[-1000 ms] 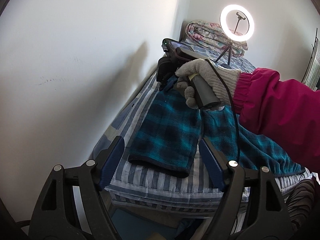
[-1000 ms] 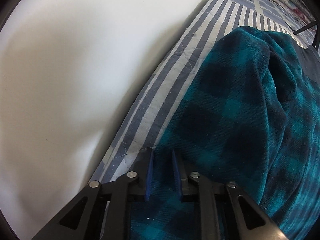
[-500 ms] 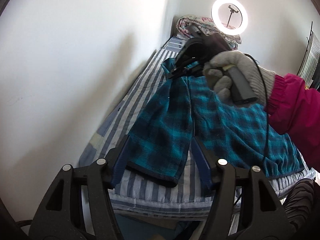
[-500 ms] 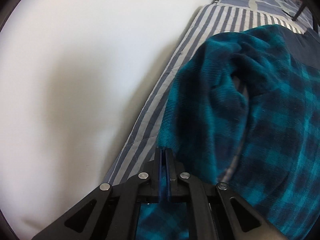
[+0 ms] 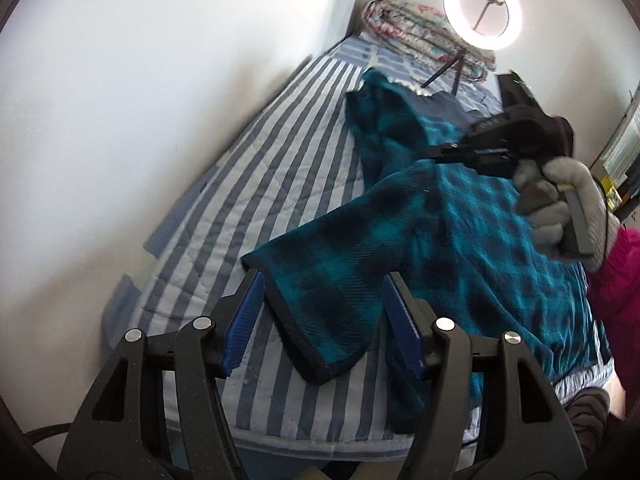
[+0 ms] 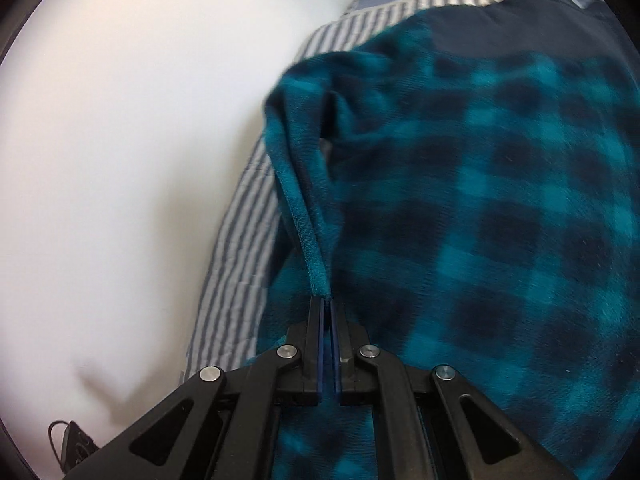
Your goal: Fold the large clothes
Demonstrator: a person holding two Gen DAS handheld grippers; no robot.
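A teal and black plaid fleece garment (image 5: 460, 232) lies on a striped bed (image 5: 280, 184). Its sleeve end (image 5: 320, 312) with dark trim lies between the fingers of my left gripper (image 5: 322, 322), which is open above it. My right gripper (image 6: 326, 308) is shut on a folded edge of the garment (image 6: 308, 240) and holds it lifted over the garment's body (image 6: 500, 220). In the left wrist view the right gripper (image 5: 436, 152) is held by a gloved hand (image 5: 568, 208) over the garment's right half.
A white wall (image 5: 140, 100) runs along the bed's left side. A ring light on a tripod (image 5: 482, 10) and a folded floral quilt (image 5: 416, 28) stand at the bed's far end. The bed's near edge (image 5: 280, 436) lies just under my left gripper.
My right gripper closed on the garment's left edge, lifted it and carried it right, over the body. The sleeve swung along. My left gripper moved closer to the sleeve end.
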